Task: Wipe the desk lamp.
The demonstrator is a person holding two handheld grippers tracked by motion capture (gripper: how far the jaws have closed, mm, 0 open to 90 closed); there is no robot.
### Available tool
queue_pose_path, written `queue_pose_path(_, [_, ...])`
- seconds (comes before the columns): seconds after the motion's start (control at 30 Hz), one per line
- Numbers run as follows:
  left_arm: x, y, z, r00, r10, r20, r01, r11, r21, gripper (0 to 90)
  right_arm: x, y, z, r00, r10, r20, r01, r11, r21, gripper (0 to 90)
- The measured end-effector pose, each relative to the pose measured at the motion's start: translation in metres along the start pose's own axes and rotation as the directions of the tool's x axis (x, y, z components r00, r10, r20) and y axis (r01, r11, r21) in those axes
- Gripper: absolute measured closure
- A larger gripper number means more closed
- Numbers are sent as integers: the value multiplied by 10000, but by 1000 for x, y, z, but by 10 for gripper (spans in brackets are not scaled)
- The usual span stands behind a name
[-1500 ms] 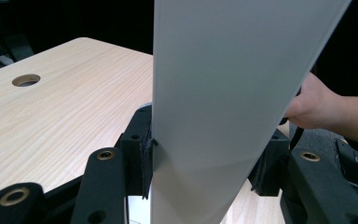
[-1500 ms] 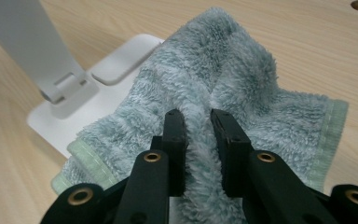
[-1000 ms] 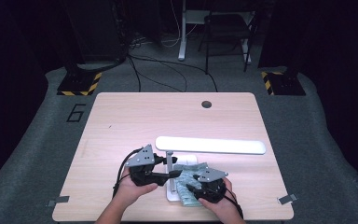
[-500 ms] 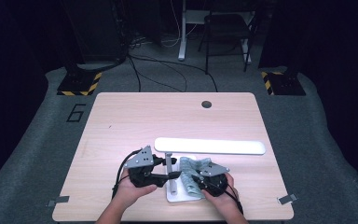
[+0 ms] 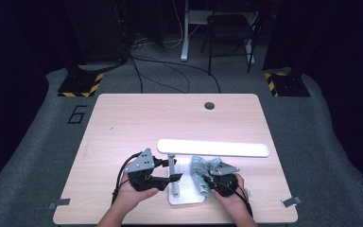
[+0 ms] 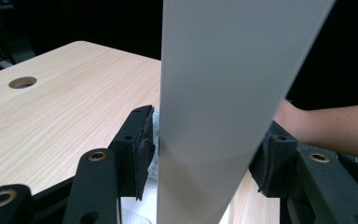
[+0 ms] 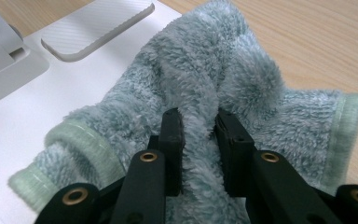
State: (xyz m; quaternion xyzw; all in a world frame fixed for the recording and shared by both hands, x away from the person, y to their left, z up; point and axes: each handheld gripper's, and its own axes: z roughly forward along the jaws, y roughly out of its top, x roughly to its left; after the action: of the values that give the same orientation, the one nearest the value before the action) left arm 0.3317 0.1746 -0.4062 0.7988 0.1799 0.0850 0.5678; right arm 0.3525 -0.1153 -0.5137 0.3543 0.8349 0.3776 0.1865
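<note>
Fluffy green cloth [image 7: 223,93] at the frame's middle is pinched by the right gripper [image 7: 199,122]. Left gripper [image 6: 205,154] stands spread around the white lamp post [image 6: 223,93], its jaws just opening.

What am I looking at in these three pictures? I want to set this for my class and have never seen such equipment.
A person sits at a wooden table, holding a hand-operated gripper in each hand. One picture looks down from above; the other two come from small cameras riding on each gripper, looking along its black jaws. On the table stands a white desk lamp with a flat base. The left gripper has its jaws either side of the lamp; its pads do not visibly press. The right gripper pinches a fluffy pale green cloth, which lies partly on the base.
</note>
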Motion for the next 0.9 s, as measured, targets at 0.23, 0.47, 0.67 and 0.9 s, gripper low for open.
queue_pose_path(0.23, [-4,2,-13,9999,46,-139,-45,9999,102,501,-5,-2,0,9992,285,-288,-289,9995,-138,727])
queue_pose_path(0.47, [-2,3,-19,10000,-73,25,73,9998,184,519,-3,1,-6,9996,113,-259,-122,9994,-324,717])
queue_pose_path(0.67, [-2,3,-22,10000,53,-15,-53,9997,229,525,2,5,-15,9984,11,-559,-54,9971,-765,719])
queue_pose_path(0.9, [0,3,-28,9998,-163,116,162,9999,41,525,4,14,-33,9861,606,-1546,-899,9776,-1905,721])
